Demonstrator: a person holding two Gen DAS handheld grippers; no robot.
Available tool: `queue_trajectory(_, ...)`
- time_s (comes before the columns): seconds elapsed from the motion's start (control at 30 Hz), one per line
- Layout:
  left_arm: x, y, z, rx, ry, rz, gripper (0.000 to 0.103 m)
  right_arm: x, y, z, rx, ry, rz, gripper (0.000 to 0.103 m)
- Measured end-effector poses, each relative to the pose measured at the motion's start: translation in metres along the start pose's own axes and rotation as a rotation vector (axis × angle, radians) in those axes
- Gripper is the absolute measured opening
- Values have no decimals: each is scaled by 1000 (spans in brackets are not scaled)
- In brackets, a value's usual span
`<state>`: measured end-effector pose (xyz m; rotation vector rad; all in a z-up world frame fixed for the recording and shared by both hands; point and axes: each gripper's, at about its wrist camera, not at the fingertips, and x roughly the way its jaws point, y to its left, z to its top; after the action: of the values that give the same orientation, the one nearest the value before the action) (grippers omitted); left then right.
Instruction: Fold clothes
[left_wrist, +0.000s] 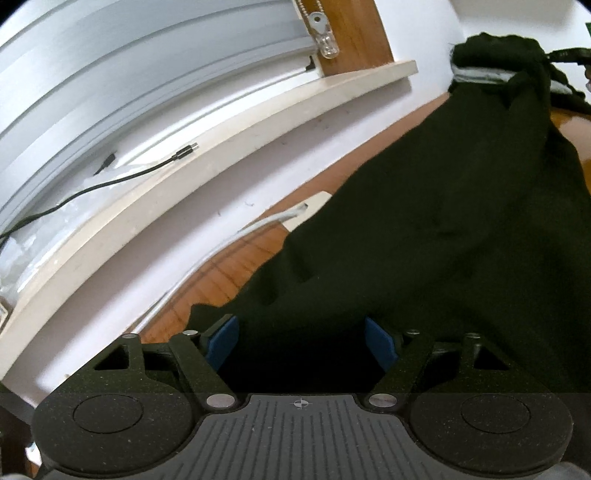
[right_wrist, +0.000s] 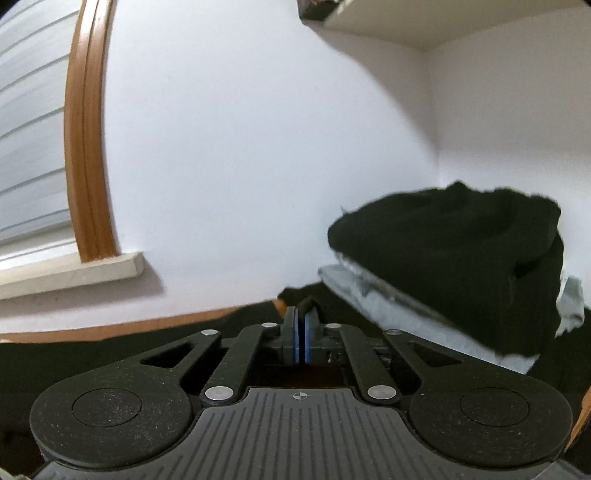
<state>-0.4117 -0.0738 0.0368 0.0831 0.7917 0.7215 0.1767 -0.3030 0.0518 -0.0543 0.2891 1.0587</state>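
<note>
Count: two grippers, left gripper (left_wrist: 301, 341) and right gripper (right_wrist: 300, 334); one spread black garment (left_wrist: 443, 240); one pile of folded clothes (right_wrist: 443, 266); two cables, black cable (left_wrist: 110, 182) and white cable (left_wrist: 266, 223).

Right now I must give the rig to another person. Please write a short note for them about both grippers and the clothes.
Left gripper: open, jaws wide apart, the dark garment lying between and beyond them on the wooden table.
Right gripper: shut, pinching a small fold of dark cloth.
Done: a stack of folded clothes sits by the wall, dark pieces over light grey.
Left: the dark garment is spread out, not yet folded; take an edge with the left gripper and fold.
</note>
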Motion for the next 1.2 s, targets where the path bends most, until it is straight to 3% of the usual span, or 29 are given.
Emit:
queue_trajectory(0.03, 0, 2, 1, -8, -7, -10, 54, 1, 1, 2, -6, -5, -2, 4)
queue_trajectory(0.07, -2, 3, 1, -17, -15, -20, 47, 0, 2, 4, -10, -12, -5, 3)
queue_trajectory(0.13, -7, 6, 3, -35, -30, -39, 14, -3, 3, 9, -16, -36, -12, 3)
queue_trajectory(0.23, -20, 14, 8, -87, -66, -69, 9, -15, 1, 21, -19, -87, -24, 3)
queue_trajectory(0.5, -60, 36, 31, -168, -155, -47, 9, -45, 0, 61, -18, -185, -21, 3)
queue_trajectory(0.6, -70, 45, 40, -194, -181, -33, 9, -37, 10, 81, -52, -207, -26, 3)
queue_trajectory(0.7, -44, 59, 52, -219, -163, 2, 12, -5, 27, 102, -86, -209, -41, 3)
queue_trajectory(0.77, -19, 62, 53, -243, -91, 20, 22, 33, 40, 108, -135, -143, -73, 4)
queue_trajectory(0.87, 7, 57, 49, -259, 2, 45, 23, 84, 51, 98, -107, 23, -95, 17)
queue_trajectory(0.9, 7, 53, 46, -258, 7, 45, 30, 88, 56, 90, -118, 47, -73, 17)
queue_trajectory(0.93, 2, 49, 42, -258, 0, 38, 47, 90, 61, 80, -137, 57, -50, 20)
queue_trajectory(1.0, -10, 38, 35, -238, -11, 39, 62, 92, 74, 60, -192, 82, -8, 26)
queue_trajectory(1.2, -41, 19, 12, -220, -11, 43, 62, 87, 95, 10, -236, 174, 99, 32)
